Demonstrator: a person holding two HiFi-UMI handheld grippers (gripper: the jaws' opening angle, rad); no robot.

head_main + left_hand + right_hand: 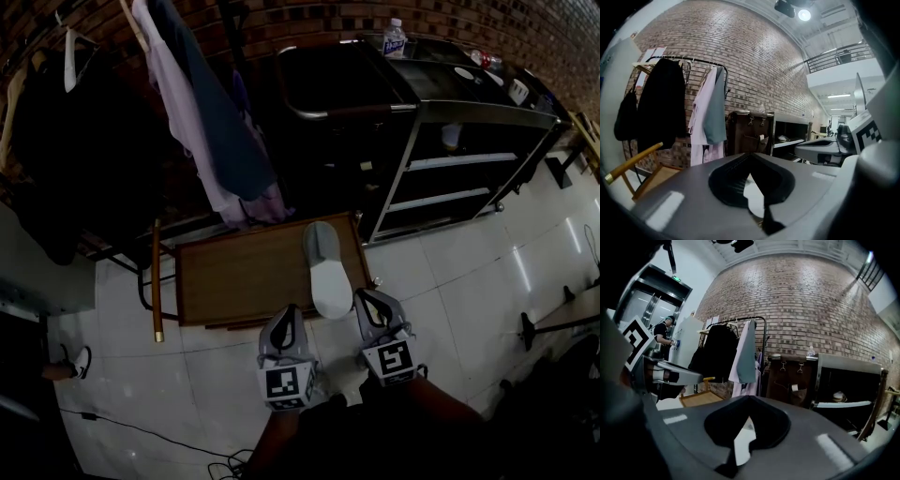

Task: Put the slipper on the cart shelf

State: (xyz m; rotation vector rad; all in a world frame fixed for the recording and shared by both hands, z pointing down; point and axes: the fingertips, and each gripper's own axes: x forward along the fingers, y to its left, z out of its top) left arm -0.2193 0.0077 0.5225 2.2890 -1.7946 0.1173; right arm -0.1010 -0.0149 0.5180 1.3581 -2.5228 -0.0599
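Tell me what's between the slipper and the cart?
Head view: just the corner of the brown wooden seat under the pale grey slipper, then bare white floor tiles up to the black metal cart.

The slipper [328, 272] lies on the right end of the wooden seat [234, 281]. The cart [469, 169] stands to the far right, with 1 water bottle [395, 37] on top. Hanging clothes [211, 131] are behind the seat. The left gripper [289, 314] and right gripper [367, 298] are nearest, 1 on either side of the slipper's near end.

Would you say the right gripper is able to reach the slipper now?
Probably yes: the slipper lies uncovered on the wooden surface, close by the right gripper, with nothing between them, though its shut jaws must open first.
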